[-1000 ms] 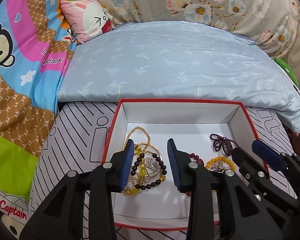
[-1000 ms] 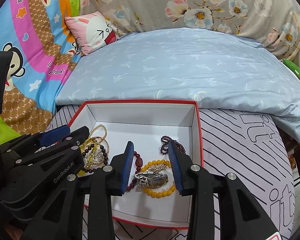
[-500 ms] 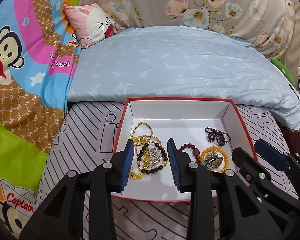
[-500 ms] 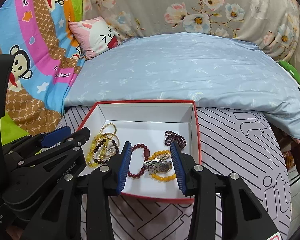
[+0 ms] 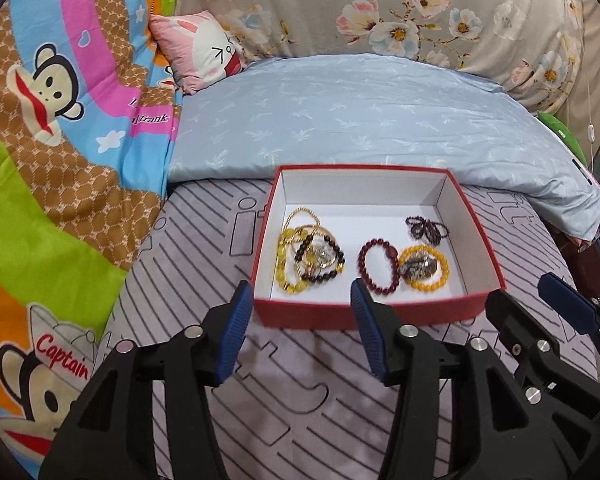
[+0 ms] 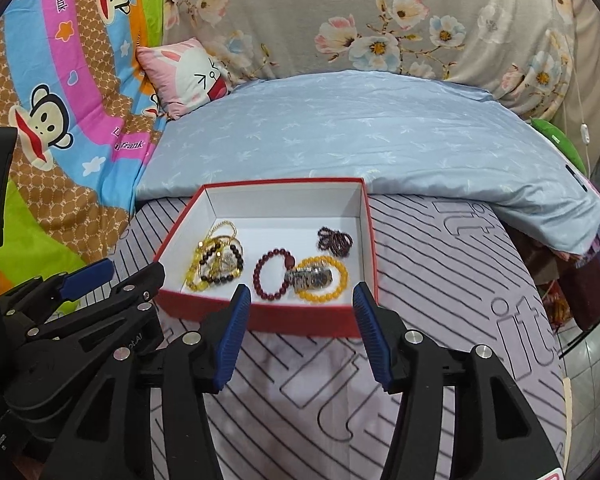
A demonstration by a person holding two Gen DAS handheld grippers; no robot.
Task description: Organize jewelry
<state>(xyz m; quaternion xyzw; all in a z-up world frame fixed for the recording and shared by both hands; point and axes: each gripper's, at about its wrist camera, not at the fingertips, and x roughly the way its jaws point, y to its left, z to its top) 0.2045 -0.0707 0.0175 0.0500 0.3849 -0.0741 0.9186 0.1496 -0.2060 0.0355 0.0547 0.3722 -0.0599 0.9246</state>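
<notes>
A red box (image 5: 300, 312) with a white inside sits on the striped grey sheet and also shows in the right wrist view (image 6: 260, 320). It holds a tangle of gold, yellow and dark bead bracelets (image 5: 308, 256) at the left, a dark red bead bracelet (image 5: 378, 266), a yellow bead bracelet with a metal watch (image 5: 422, 267) and a purple bead string (image 5: 426, 229). My left gripper (image 5: 300, 328) is open and empty, just in front of the box's near wall. My right gripper (image 6: 302, 334) is open and empty, also in front of that wall.
A light blue quilt (image 5: 360, 116) lies behind the box. A cartoon monkey blanket (image 5: 60, 128) covers the left. A pink rabbit pillow (image 5: 204, 52) and a floral cover (image 5: 420, 12) are at the back. The bed's right edge (image 6: 568, 360) drops to a tiled floor.
Both grippers have pulled back and up out of the box and their jaws have opened wider. The jewelry stays in the box.
</notes>
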